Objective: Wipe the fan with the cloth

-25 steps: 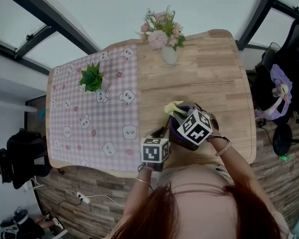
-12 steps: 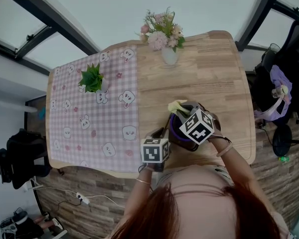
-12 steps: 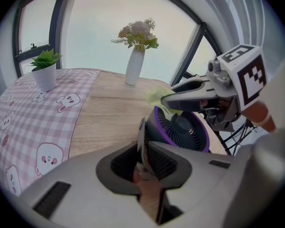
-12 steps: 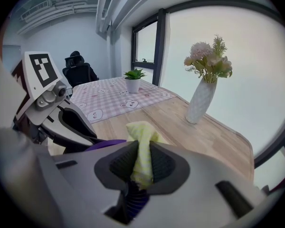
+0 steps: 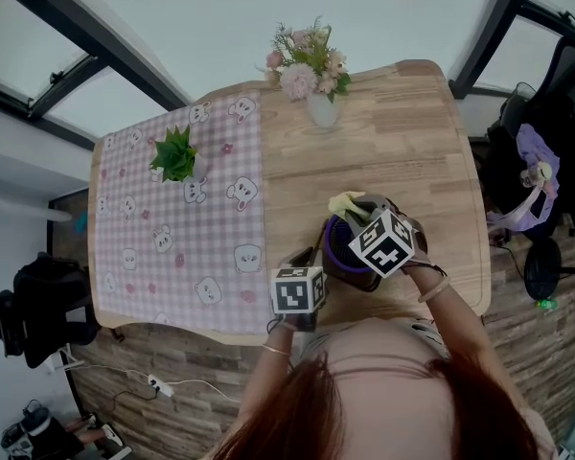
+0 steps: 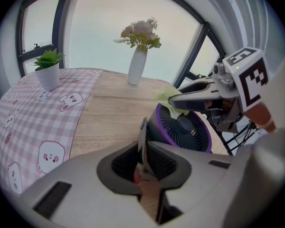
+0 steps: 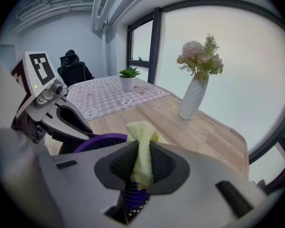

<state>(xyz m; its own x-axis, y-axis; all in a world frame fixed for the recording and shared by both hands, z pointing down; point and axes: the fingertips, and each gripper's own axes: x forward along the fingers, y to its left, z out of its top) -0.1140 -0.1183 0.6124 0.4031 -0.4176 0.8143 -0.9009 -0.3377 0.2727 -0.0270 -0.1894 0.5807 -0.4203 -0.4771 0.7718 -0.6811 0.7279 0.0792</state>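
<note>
A small dark fan with a purple rim stands on the wooden table, near its front edge. My left gripper is shut on the fan's rim from the left and holds it. My right gripper is over the fan's far side, shut on a pale yellow cloth. In the right gripper view the cloth is pinched between the jaws, hanging onto the fan's grille. The left gripper view shows the fan's face with the cloth at its top edge.
A white vase of flowers stands at the table's far edge. A small potted plant sits on the pink checked tablecloth covering the left half. Black chairs stand off the table, left and right.
My right gripper with the cloth has shifted a little to the right along the fan's top edge. The left gripper and the fan have stayed put.
</note>
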